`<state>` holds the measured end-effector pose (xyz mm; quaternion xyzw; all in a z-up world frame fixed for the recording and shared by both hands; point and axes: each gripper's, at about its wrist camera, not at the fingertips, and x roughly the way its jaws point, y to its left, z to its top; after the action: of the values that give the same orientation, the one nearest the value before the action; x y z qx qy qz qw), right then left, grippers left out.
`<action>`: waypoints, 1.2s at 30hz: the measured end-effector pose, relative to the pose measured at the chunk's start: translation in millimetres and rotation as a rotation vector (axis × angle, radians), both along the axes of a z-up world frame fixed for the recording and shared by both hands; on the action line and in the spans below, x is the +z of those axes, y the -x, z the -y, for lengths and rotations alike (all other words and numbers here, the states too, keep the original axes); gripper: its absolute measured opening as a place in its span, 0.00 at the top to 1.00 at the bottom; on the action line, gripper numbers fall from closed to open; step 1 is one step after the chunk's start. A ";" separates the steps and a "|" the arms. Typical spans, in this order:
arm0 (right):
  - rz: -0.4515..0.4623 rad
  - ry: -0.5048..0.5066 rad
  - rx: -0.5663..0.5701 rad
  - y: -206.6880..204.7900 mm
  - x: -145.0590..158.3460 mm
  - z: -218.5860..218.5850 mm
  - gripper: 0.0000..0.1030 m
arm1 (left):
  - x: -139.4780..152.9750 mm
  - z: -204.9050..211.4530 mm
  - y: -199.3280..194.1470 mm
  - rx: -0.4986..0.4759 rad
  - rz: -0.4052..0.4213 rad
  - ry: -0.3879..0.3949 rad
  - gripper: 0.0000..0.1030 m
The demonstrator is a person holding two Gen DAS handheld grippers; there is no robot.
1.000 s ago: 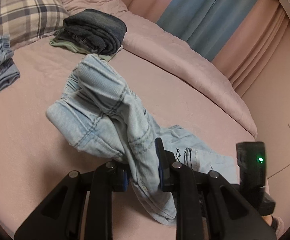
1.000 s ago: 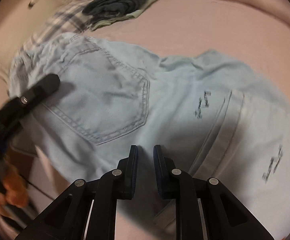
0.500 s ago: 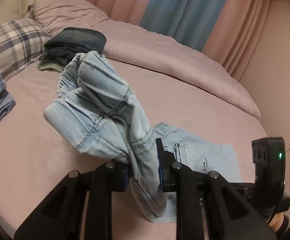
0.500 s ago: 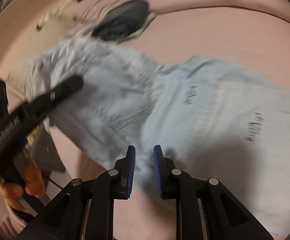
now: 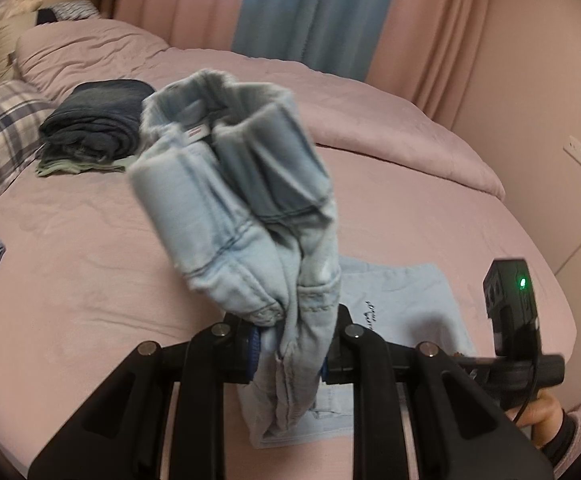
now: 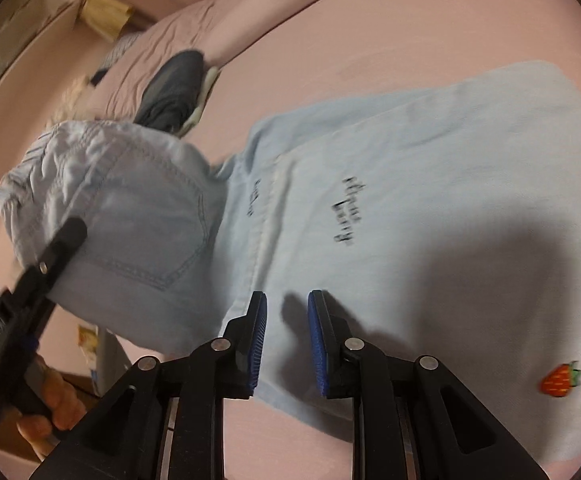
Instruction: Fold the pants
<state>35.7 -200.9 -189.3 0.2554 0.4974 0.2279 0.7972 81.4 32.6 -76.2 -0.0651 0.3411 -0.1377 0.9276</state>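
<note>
The left tool (image 5: 292, 344) is clamped tight on a bunched fold of the light blue pants (image 5: 246, 216), holding the waistband end lifted off the pink bed (image 5: 90, 272) so that it stands up in a crumpled mass in front of the camera; the legs of the pants lie flat on the bed near its front edge, one over the other, with dark lettering and a small strawberry patch (image 6: 560, 378) on the cloth; the right tool (image 6: 286, 340) hangs just above the flat legs with its blue-padded jaws a little apart and nothing between them; in the right wrist view the left tool shows at the left, gripping the raised waist end beside a back pocket; a stack of dark folded clothes (image 5: 98, 120) sits toward the far left of the bed, beside a plaid pillow (image 5: 2, 128); pink and blue curtains (image 5: 310, 12) hang behind.
</note>
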 end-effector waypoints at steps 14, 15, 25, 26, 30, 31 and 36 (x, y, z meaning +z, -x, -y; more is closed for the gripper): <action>-0.063 -0.708 -0.158 0.0 -31.8 51.5 0.37 | -32.1 56.9 -6.7 -0.154 -0.063 -0.146 0.79; -0.070 -0.758 -0.170 0.3 -36.9 53.1 0.37 | -35.8 60.2 -8.1 -0.165 -0.073 -0.163 0.77; -0.090 -0.781 -0.170 0.6 -33.7 39.6 0.33 | -60.8 73.2 -8.5 -0.215 -0.154 -0.238 0.42; -0.092 -0.768 -0.167 -0.4 -32.7 40.3 0.33 | -62.2 72.3 -7.4 -0.218 -0.156 -0.244 0.42; -0.092 -0.740 -0.165 -0.9 -28.5 47.3 0.33 | -61.8 67.1 3.3 -0.214 -0.152 -0.240 0.39; -0.091 -0.727 -0.166 -1.8 -27.0 49.2 0.33 | -61.5 64.5 5.6 -0.209 -0.151 -0.236 0.37; -0.062 -0.607 -0.167 -6.3 -7.2 46.9 0.33 | -55.0 51.1 15.4 -0.192 -0.138 -0.206 0.34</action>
<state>42.0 -247.8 -196.6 0.5285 0.4080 0.2916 0.6850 66.0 -18.5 -131.3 0.0540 0.4211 -0.1850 0.8863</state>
